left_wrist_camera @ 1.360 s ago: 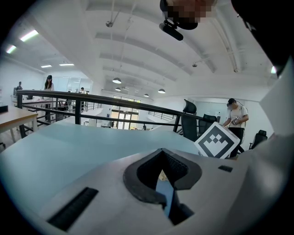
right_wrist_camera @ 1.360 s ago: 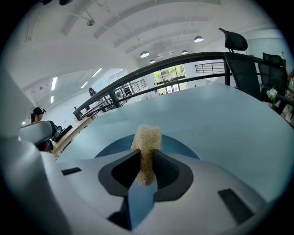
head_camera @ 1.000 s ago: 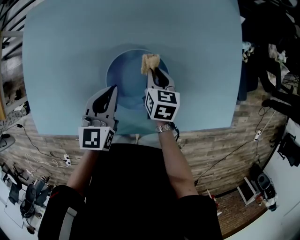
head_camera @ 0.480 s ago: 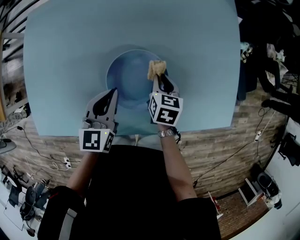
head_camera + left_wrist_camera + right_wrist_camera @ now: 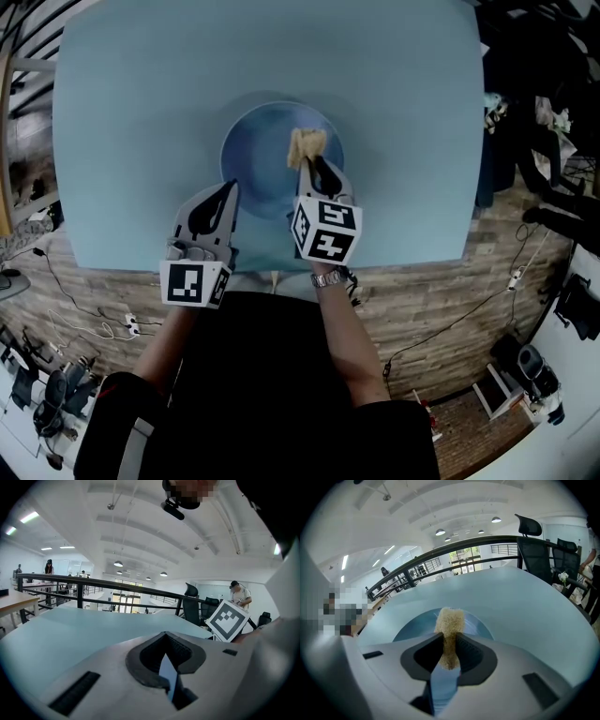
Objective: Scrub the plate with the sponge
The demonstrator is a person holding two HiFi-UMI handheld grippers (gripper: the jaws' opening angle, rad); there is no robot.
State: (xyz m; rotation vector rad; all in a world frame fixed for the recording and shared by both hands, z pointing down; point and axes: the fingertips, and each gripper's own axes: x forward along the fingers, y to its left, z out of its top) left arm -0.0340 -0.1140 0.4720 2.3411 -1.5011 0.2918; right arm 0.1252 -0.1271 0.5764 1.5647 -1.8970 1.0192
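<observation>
Pale-blue tabletop across the whole head view, with an open office beyond: a dark railing and black chairs. Toward the near edge, a round blue plate, lying flat, nothing else beside it. Over the plate's right half, a tan fibrous sponge, pinched at the tip of the right gripper and seemingly pressed to the surface. Scrubbing apparently in hand; no judging from here how much is left to cover.

Likely trouble first. Plate skating or spinning on the smooth tabletop under a hard off-centre push, with apparently just one point of the rim held. Possibly tipping up too, if loaded near the far rim. Sponge held only by a narrow waist, most of it standing out ahead, so liable to fold over or work loose under a sideways drag, leaving hard fingertips to scrape the plate.

Right fingers: nearly together, squeezing the sponge thin between the pads, bushy end flaring out past them.

Left gripper: tip at the plate's left rim. Fingers drawn close, only a thin pale-blue sliver between them in the left gripper view — probably the rim itself, clamped to steady the plate, though with the contact proper hidden beneath the fingers.
</observation>
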